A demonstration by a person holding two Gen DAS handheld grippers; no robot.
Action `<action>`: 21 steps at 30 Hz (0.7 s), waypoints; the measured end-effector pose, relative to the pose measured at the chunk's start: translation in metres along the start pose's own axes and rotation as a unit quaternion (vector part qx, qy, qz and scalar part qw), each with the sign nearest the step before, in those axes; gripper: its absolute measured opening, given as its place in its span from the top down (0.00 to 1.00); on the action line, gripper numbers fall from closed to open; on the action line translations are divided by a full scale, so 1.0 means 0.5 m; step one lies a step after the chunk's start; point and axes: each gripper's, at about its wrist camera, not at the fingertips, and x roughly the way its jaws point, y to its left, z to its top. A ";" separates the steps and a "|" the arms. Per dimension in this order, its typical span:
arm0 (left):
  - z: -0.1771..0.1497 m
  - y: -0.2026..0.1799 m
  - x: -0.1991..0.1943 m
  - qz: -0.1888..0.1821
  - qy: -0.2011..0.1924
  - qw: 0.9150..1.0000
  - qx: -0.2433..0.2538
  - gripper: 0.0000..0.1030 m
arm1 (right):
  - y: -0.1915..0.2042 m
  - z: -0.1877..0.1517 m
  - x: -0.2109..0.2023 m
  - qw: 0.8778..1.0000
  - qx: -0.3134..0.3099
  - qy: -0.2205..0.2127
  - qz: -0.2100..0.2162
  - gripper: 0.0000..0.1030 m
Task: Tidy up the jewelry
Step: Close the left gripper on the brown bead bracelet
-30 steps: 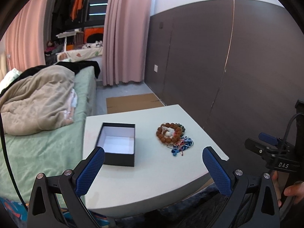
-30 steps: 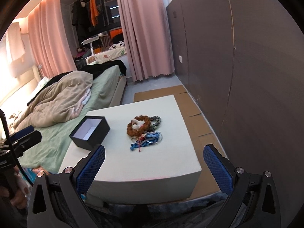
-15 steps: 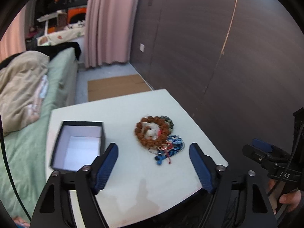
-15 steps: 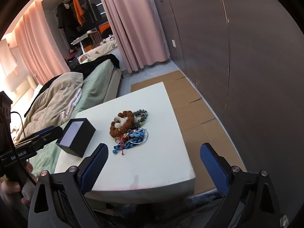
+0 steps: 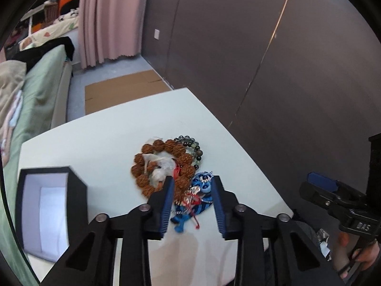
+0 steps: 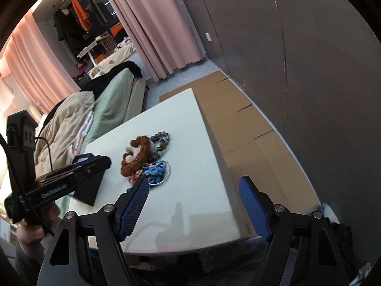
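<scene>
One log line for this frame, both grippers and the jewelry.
left gripper: open, straddling blue charm | right gripper: open, idle | black box: empty

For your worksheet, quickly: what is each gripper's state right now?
Left gripper: open, either side of the blue charm, holding nothing.
Right gripper: wide open, empty.

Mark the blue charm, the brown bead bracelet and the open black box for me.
blue charm (image 5: 202,186), left wrist view, on its patterned face.
brown bead bracelet (image 5: 140,164), left wrist view, on a left-side bead.
open black box (image 5: 77,205), left wrist view, on its dark right wall.
</scene>
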 end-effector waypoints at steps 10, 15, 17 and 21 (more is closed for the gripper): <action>0.022 -0.009 0.091 0.004 0.040 0.999 0.015 0.79 | -0.026 0.009 0.040 1.000 0.016 0.017 0.000 0.24; 0.027 -0.001 0.126 0.022 0.054 0.998 0.014 0.79 | -0.031 0.015 0.050 1.000 0.018 0.022 0.001 0.24; 0.030 0.000 0.139 0.026 0.064 0.997 0.014 0.79 | -0.035 0.016 0.053 1.000 0.019 0.023 0.002 0.24; 0.037 -0.014 0.151 0.043 0.072 0.996 0.032 0.79 | -0.039 0.021 0.058 0.999 0.022 0.025 0.004 0.24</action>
